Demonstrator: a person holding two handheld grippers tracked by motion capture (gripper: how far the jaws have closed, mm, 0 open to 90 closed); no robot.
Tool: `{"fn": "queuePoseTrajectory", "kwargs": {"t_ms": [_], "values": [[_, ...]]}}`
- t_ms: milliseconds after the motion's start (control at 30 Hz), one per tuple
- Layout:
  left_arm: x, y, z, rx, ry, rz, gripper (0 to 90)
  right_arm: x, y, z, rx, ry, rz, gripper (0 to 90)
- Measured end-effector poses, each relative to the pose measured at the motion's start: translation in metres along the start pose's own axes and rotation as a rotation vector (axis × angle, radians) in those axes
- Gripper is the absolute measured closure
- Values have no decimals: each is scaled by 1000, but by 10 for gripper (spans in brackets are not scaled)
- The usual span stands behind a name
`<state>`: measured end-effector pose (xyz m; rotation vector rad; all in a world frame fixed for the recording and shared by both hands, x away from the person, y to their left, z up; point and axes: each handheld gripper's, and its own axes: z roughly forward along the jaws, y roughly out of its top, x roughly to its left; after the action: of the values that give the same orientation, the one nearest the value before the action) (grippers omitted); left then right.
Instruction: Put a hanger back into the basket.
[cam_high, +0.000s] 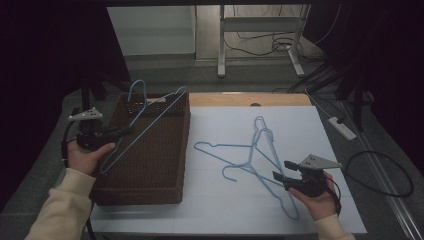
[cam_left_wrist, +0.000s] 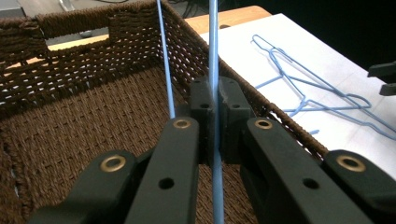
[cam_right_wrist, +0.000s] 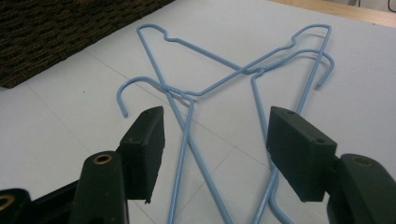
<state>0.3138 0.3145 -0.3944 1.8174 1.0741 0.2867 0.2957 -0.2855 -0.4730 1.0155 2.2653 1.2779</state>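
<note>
My left gripper (cam_high: 130, 129) (cam_left_wrist: 215, 93) is shut on the wire of a blue hanger (cam_high: 150, 125) (cam_left_wrist: 213, 42). It holds the hanger tilted over the brown wicker basket (cam_high: 184, 150) (cam_left_wrist: 70, 70) at the table's left, with the hook up near the far rim. Two more blue wire hangers (cam_high: 250, 162) (cam_right_wrist: 247, 70) lie crossed on the white table top (cam_high: 225, 210). My right gripper (cam_high: 281, 170) (cam_right_wrist: 215, 126) stands open low over their near ends. Wires run between its jaws, and the pads are apart from them.
A bare wooden strip (cam_high: 250, 99) runs along the table's far edge. Beyond it stands a metal frame (cam_high: 222, 45) with cables on the floor. A white power strip (cam_high: 342, 127) and a looped cable (cam_high: 385, 175) lie off the right edge.
</note>
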Motion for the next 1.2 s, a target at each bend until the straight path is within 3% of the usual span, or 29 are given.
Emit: {"fn": "queuePoseTrajectory", "kwargs": {"t_ms": [300,567,833,1067,1200], "values": [[4,-8,-2,20,-4,0,863,1,0,1,2,0,0,381],[10,-11,16,86,-9,-12,863,1,0,2,8,1,-2,380],[16,-18,12,100,-10,-29,863,1,0,1,7,2,-2,380],[21,-24,26,162,-22,-35,863,1,0,3,11,2,-5,379],[24,-25,35,193,-7,-31,863,1,0,3,14,1,-3,379]]}}
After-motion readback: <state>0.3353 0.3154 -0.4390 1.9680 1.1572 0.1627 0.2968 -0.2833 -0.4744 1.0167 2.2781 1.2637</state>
